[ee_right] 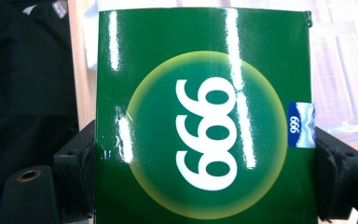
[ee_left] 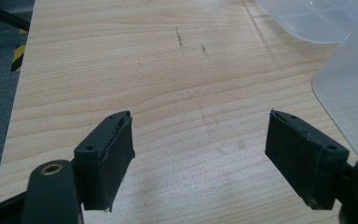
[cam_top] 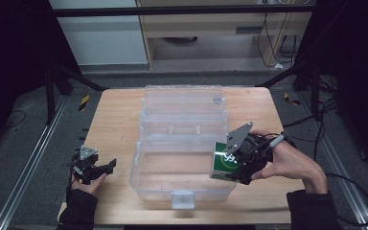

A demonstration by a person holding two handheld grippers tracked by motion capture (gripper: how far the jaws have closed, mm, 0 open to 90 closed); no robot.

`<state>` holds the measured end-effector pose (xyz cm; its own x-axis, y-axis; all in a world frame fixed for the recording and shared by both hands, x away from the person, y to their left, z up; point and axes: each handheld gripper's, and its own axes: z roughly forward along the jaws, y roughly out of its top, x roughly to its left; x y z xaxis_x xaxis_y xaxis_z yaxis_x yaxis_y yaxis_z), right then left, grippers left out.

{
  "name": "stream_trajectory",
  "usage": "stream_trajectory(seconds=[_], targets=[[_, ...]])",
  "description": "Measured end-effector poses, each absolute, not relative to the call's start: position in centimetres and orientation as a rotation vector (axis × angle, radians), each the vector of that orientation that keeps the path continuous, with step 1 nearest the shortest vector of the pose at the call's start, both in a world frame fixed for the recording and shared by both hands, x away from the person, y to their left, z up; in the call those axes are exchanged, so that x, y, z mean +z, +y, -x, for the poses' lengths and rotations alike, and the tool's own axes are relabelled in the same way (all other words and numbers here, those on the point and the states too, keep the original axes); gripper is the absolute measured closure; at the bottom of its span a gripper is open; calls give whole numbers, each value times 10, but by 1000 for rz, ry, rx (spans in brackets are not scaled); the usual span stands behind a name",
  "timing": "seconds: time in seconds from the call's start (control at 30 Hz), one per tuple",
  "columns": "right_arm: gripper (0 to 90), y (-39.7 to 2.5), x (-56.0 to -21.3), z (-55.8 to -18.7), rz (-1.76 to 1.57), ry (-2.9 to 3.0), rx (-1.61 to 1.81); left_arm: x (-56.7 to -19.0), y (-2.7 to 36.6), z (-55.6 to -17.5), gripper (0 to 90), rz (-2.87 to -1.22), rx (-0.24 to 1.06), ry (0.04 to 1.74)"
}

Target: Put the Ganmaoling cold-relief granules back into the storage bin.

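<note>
Right claw (cam_top: 234, 165) clamps a green box (cam_top: 224, 166), jaws pressed on both its sides; the box face shows a yellow-rimmed circle with white digits (ee_right: 205, 135) and a small blue sticker (ee_right: 301, 125) at one edge. Box sits at the right front edge of the clear plastic bin (cam_top: 172, 184), over its rim. Bin stands mid-worktop (cam_top: 115, 124), lid tipped back. Left claw (cam_top: 100, 167) is wide open, holding nothing, over bare wood left of the bin, well apart from the box.
</note>
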<state>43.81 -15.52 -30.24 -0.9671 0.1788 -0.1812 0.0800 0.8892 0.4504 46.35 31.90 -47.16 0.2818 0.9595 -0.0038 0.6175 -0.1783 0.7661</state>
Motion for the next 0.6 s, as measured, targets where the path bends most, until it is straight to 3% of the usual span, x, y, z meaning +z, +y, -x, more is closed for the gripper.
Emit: stream_trajectory(seconds=[0.6], targets=[[160,-135,-330,-449,-144,2854,616,-471,319,-463,225,-1887,656,1414]])
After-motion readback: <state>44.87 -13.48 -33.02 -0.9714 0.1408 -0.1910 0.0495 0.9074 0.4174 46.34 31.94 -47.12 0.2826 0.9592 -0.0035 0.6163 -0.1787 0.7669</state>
